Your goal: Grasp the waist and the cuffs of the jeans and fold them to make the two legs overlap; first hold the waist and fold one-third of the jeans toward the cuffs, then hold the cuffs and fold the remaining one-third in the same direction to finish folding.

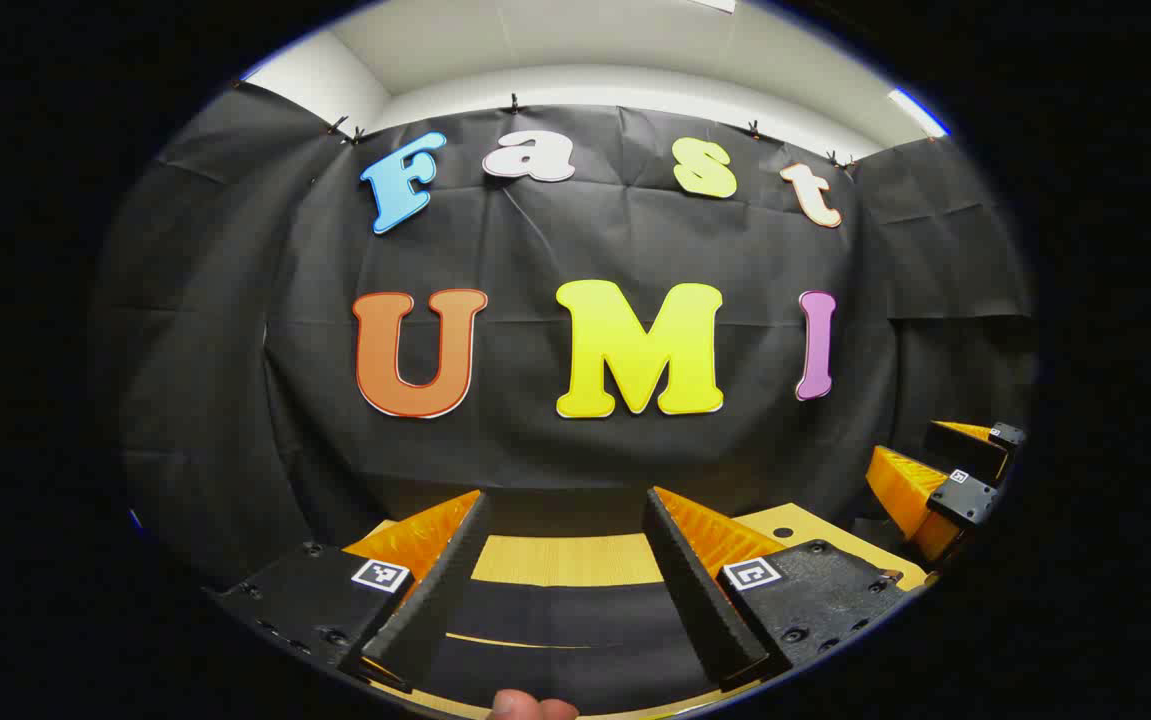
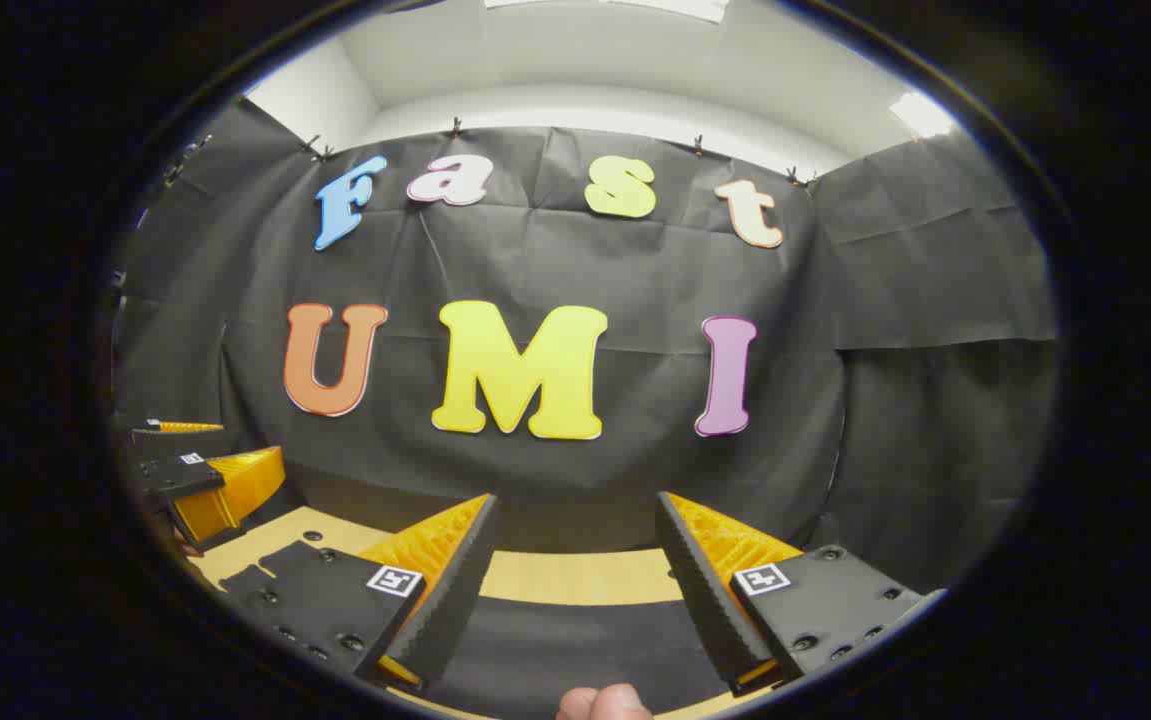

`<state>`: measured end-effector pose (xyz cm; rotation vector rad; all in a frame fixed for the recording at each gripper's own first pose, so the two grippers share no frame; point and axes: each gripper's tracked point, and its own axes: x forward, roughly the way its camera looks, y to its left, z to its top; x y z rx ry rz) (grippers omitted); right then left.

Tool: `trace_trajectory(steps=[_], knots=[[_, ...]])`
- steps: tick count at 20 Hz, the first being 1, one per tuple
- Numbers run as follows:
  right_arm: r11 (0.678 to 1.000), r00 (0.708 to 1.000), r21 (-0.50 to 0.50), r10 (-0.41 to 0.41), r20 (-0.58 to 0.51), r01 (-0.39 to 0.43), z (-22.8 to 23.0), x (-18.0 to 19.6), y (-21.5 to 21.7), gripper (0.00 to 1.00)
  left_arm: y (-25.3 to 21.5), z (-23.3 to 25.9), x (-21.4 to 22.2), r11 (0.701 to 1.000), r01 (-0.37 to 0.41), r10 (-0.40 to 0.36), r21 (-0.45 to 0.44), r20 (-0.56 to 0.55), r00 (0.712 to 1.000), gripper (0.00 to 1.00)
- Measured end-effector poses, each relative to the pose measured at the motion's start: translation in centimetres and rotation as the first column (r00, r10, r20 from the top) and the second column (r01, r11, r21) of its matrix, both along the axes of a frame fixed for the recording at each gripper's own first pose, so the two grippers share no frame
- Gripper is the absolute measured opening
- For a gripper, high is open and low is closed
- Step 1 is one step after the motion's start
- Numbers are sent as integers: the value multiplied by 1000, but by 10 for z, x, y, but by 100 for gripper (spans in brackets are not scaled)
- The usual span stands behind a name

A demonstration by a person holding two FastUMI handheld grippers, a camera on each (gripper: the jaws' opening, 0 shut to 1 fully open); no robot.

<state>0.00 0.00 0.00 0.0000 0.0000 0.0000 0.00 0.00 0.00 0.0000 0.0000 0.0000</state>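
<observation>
Both left gripper (image 1: 565, 560) and right gripper (image 2: 575, 565) wide open, empty, above dark jeans (image 1: 575, 610) on pale wooden table (image 1: 565, 560); lower level, pinch waist and cuffs.

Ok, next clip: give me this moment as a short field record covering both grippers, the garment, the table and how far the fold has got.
left gripper: open, nothing between the fingers, raised and aimed at the black cloth wall
right gripper: open, holding nothing, level with the other gripper
garment: dark folded fabric lying flat on the table below both grippers, probably the jeans
table: light wooden tabletop, bare strip beyond the fabric
fold stage: cannot tell from these views
contact: neither gripper touches the fabric
</observation>
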Motion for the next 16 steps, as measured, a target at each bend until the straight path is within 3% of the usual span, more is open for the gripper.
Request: trace_trajectory(steps=[16], knots=[[1000,1000,0,-27,-13,27,-1,11,-28,95,-7,-11,11,1000,-14,14,-5,-22,1000,98]])
